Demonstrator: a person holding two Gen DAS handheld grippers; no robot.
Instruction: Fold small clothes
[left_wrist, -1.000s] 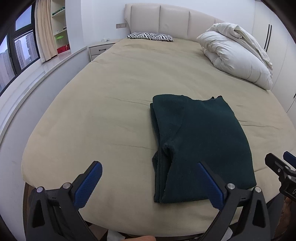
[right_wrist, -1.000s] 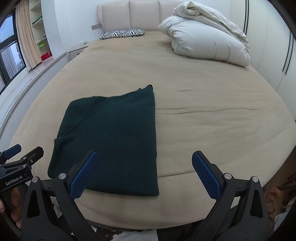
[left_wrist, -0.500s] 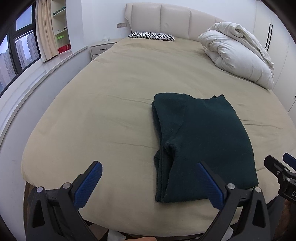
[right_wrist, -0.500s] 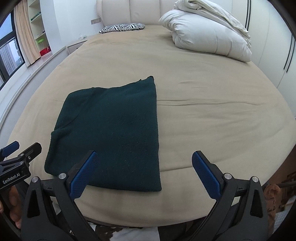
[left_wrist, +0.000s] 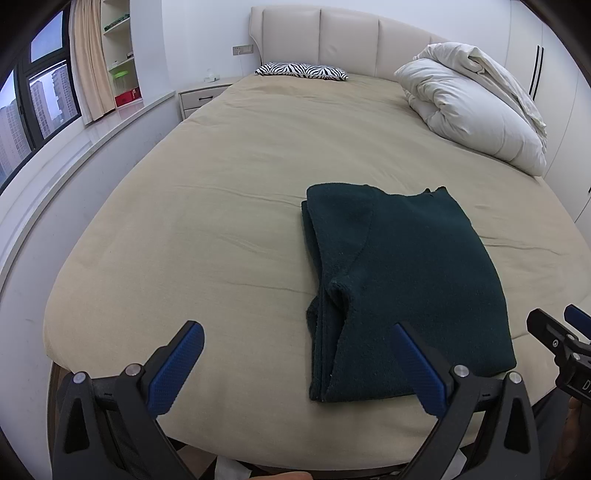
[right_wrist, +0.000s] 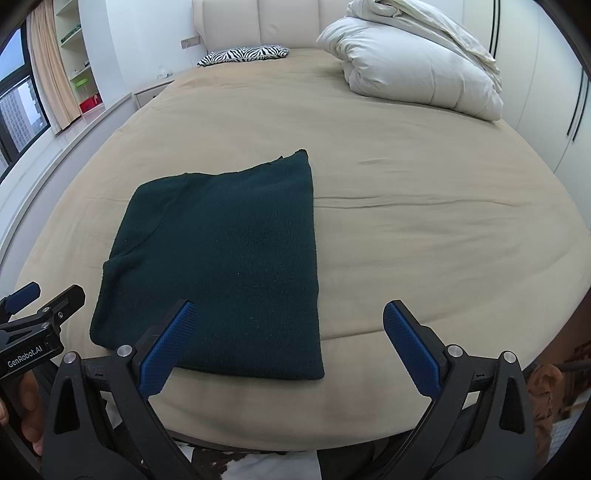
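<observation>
both my claws, left gripper and right gripper, gape empty and have eased closer over the bed's near edge; the folded sweater hasn't shifted, so this fold looks finished.

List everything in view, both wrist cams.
folded sweater: 1, dark green, near foot of bed, untouched
bed: 1, beige sheet, cream padded headboard
duvet: 1, white, bundled at far right of bed
zebra-print pillow: 1, black and white, by headboard
nightstand: 1, pale, left of bed
shelves: 1 unit, white, by window
left hand-held gripper: 1, black with blue pads, open, above bed's near edge
right hand-held gripper: 1, same colours, open, over sweater's near edge
</observation>
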